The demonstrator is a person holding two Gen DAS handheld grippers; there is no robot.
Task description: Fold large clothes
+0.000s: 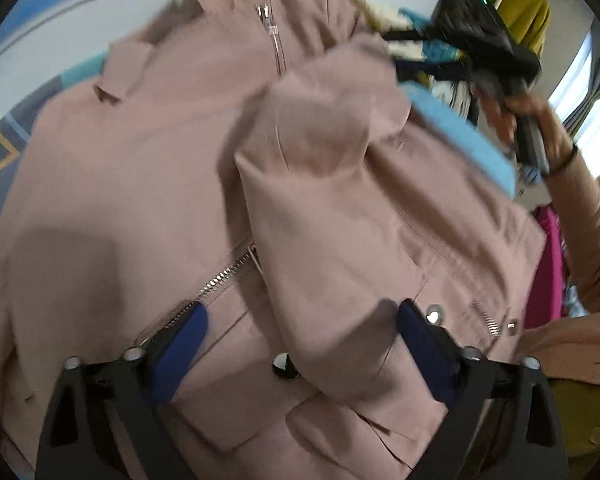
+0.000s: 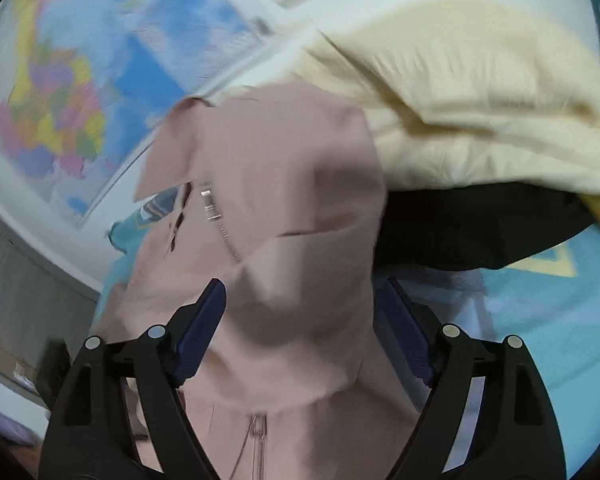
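A dusty-pink jacket [image 1: 140, 168] with metal zips lies spread over a blue patterned surface. One sleeve [image 1: 332, 208] is folded across its front. My left gripper [image 1: 300, 336] is open just above the jacket's lower front, its blue pads on either side of the sleeve end. In the right wrist view the same jacket [image 2: 284, 208] fills the middle. My right gripper [image 2: 300, 320] is open wide, with pink cloth lying between its blue pads. In the left wrist view the right gripper's black body [image 1: 480, 36] shows at the upper right, held in a hand.
A cream garment [image 2: 480, 112] and a dark one [image 2: 480, 228] lie beyond the jacket. The blue patterned cover [image 2: 540, 320] shows to the right. A colourful wall map [image 2: 60, 120] hangs at the left. Mustard clothes [image 1: 528, 12] and a magenta garment [image 1: 548, 264] are at the right.
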